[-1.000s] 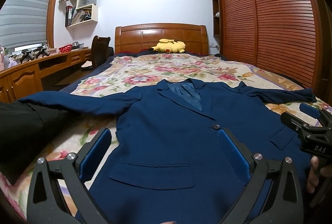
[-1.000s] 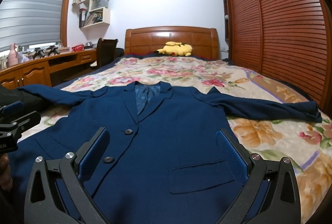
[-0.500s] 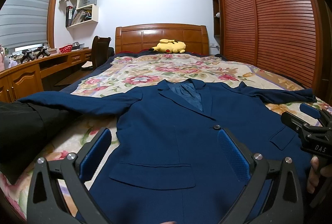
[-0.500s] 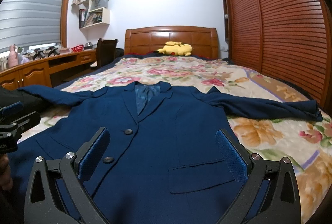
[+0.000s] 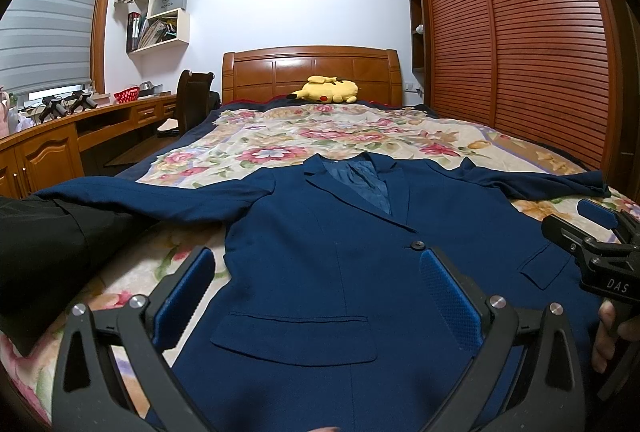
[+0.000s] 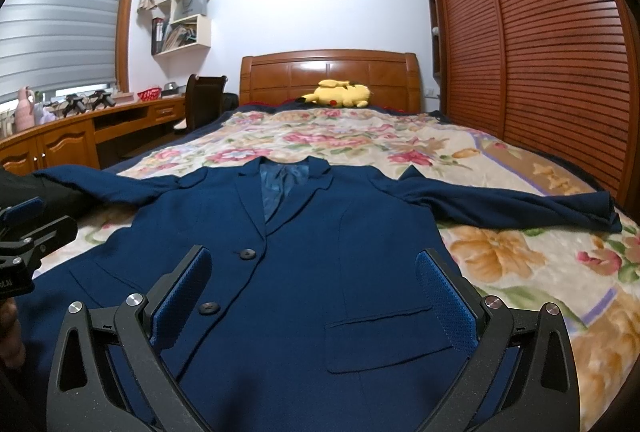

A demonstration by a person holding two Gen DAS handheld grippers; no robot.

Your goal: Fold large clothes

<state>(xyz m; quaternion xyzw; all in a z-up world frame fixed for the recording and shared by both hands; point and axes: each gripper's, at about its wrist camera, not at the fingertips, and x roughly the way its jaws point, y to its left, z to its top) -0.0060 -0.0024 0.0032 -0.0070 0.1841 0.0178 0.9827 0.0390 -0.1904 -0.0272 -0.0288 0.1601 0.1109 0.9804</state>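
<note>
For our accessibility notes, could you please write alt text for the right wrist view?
A navy blazer lies face up, sleeves spread, on a floral bedspread, with the open right gripper hovering over its lower front. The left gripper shows at the left edge, and a yellow plush toy rests by the wooden headboard.

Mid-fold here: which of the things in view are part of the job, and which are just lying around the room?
Part of the job:
- navy blazer, spread flat, sleeves out
- left hand-held gripper, open
- right hand-held gripper, open
- floral bedspread under it

Just lying about:
- yellow plush toy by the headboard
- red basket on the desk
- black garment at the bed's left edge
</note>
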